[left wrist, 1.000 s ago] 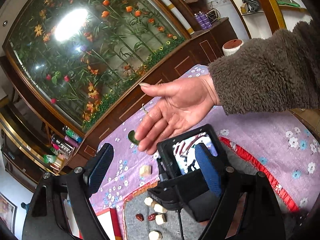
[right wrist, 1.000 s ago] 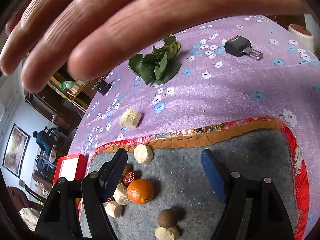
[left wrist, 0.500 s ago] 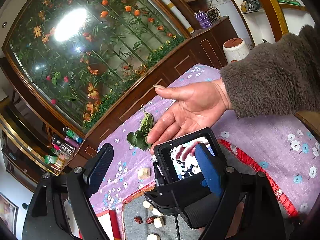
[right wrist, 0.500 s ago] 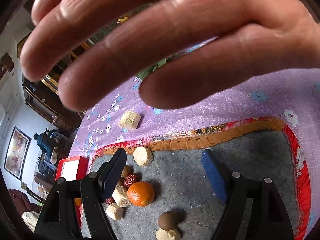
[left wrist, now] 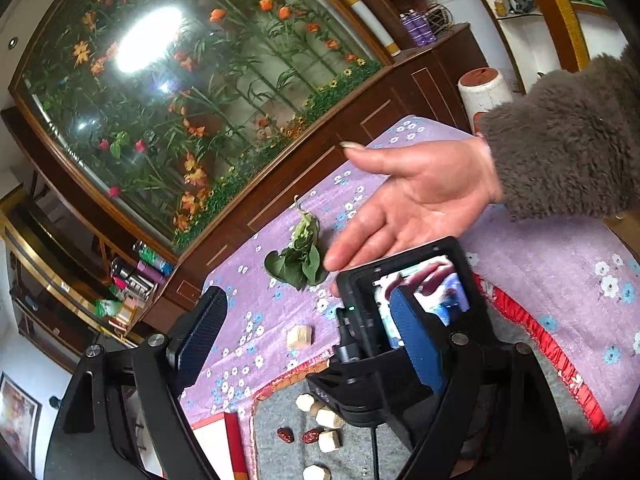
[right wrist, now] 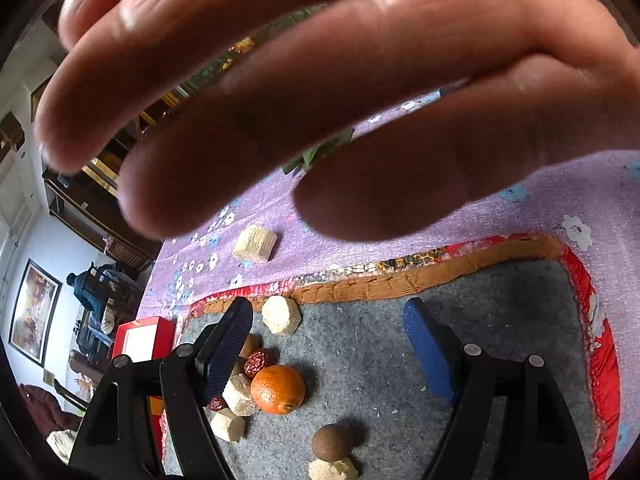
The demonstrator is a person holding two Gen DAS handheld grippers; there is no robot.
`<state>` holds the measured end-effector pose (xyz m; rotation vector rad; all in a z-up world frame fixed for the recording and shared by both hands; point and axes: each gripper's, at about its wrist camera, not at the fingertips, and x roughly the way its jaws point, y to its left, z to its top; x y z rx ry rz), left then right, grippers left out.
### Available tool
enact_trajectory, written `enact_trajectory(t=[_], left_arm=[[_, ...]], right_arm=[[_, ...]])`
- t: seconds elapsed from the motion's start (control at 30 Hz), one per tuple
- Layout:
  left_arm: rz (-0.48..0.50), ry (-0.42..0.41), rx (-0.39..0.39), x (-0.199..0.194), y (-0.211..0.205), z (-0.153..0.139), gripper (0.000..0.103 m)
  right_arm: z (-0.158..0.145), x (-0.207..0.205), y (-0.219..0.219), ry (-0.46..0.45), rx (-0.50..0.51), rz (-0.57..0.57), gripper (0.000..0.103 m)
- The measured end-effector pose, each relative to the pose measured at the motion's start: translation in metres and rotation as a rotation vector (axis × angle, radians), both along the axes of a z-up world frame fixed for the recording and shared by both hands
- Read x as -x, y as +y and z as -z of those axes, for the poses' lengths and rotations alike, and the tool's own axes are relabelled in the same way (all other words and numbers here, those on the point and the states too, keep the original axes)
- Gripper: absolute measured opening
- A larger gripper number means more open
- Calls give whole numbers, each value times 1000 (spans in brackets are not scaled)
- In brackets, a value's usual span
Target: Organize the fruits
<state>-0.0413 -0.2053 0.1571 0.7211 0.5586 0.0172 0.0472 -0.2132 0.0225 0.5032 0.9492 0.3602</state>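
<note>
On the grey mat (right wrist: 480, 320) lie an orange (right wrist: 277, 389), a brown round fruit (right wrist: 331, 442), red dates (right wrist: 258, 361) and several pale chunks (right wrist: 281, 314). My right gripper (right wrist: 328, 348) hangs open above the mat with nothing between its fingers; the orange sits by its left finger. A person's bare hand (right wrist: 320, 100) hovers close over the lens. My left gripper (left wrist: 308, 336) is open too. Beyond its fingers I see the right device's camera screen (left wrist: 420, 292) and the same hand (left wrist: 416, 196) with a fuzzy sleeve (left wrist: 568, 152).
A bunch of green leaves (left wrist: 300, 256) and one pale chunk (left wrist: 299, 336) lie on the purple flowered cloth (left wrist: 540, 264) beyond the mat's red border. A red box (right wrist: 142, 338) stands left of the mat. A dark wooden cabinet (left wrist: 320, 152) with flower-painted glass backs the table.
The hand has drawn back to the right in the left wrist view, uncovering the leaves. In the right wrist view it fills more of the picture and hides the leaves. Both grippers stay put.
</note>
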Motion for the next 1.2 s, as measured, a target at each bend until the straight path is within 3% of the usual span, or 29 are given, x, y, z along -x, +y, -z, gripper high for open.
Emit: enact_trajectory(t=[0.17, 0.43, 0.8, 0.97, 1.1, 1.2], left_arm=[[5, -12, -18, -3, 5, -1, 85], [-76, -55, 33, -10, 38, -20, 90], [-71, -80, 28, -8, 38, -22, 90], [-52, -105, 40, -1, 35, -33, 90], [-22, -101, 96, 4, 26, -42, 90], [27, -96, 101, 9, 3, -40, 90]], right_arm=[[1, 0, -3, 4, -1, 12, 81], [-2, 1, -2, -19, 23, 31, 82], [-1, 4, 4, -41, 64, 52, 83], [2, 3, 25, -32, 69, -32, 84], [-9, 15, 61, -117, 122, -157, 83], [-13, 17, 62, -152, 141, -148, 84]])
